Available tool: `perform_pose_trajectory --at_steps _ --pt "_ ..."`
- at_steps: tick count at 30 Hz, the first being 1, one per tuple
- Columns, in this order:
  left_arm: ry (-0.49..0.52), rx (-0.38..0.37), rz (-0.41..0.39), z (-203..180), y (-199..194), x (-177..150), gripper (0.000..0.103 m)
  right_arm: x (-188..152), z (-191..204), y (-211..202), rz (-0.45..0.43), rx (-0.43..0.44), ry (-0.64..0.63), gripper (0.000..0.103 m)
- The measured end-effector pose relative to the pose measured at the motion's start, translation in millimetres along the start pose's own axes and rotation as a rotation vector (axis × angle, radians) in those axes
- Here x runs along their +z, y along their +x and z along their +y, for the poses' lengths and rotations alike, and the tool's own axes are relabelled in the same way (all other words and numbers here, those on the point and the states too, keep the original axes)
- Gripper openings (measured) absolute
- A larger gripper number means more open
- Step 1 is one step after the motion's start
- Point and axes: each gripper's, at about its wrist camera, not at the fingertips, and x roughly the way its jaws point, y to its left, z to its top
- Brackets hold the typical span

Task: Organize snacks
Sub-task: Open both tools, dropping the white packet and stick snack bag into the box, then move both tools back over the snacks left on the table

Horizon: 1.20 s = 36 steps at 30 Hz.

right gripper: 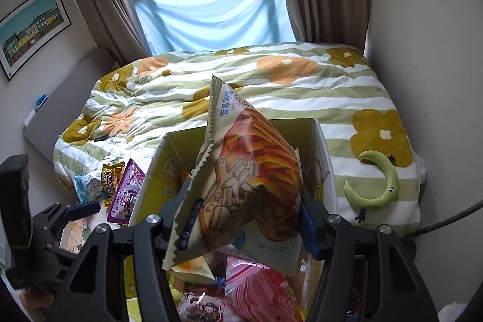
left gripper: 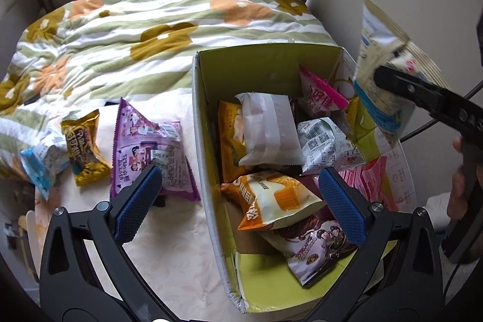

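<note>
While your right hand-held gripper clamps the fries-print snack bag above the well-stocked cardboard box, your left hand-held gripper gapes empty; three packets, including the purple packet, await on the worktop.

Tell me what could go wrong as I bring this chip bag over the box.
The right gripper pinches the chip bag only by its lower part, so it may swing or slip. The box is already heaped, so it could slide off. The open left gripper hovers over the rim, inviting a collision.
</note>
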Motion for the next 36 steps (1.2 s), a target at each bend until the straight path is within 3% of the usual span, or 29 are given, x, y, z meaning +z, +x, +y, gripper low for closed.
perform_pose_trajectory --at_steps 6,8,9,10,14,19,27,34,36 --pt "-0.033 0.004 0.018 8 4 -5 0.102 11 0 34 0.058 0.013 -0.009 0.061" --pt "-0.043 0.004 0.017 10 3 -8 0.102 9 1 41 0.057 0.009 -0.006 0.074" --pt "-0.042 0.009 0.015 11 1 -9 0.102 9 2 42 0.052 0.008 -0.006 0.089" --pt "-0.041 0.014 0.014 11 0 -10 0.102 8 2 42 0.045 0.012 -0.007 0.097" --pt "-0.049 0.017 0.006 15 -6 -16 0.102 -3 3 28 -0.002 0.024 -0.013 0.098" --pt "-0.052 0.014 -0.007 15 -13 -20 0.102 -17 1 18 0.005 0.024 -0.019 0.098" --pt "-0.031 0.027 -0.068 14 -42 -24 0.102 -23 5 -17 -0.026 -0.024 -0.029 0.098" --pt "0.006 0.150 -0.174 29 -88 -35 0.102 -26 25 -44 -0.070 -0.036 -0.057 0.099" --pt "-0.002 0.153 -0.193 42 -98 -40 0.102 -28 35 -50 -0.083 -0.030 -0.060 0.099"
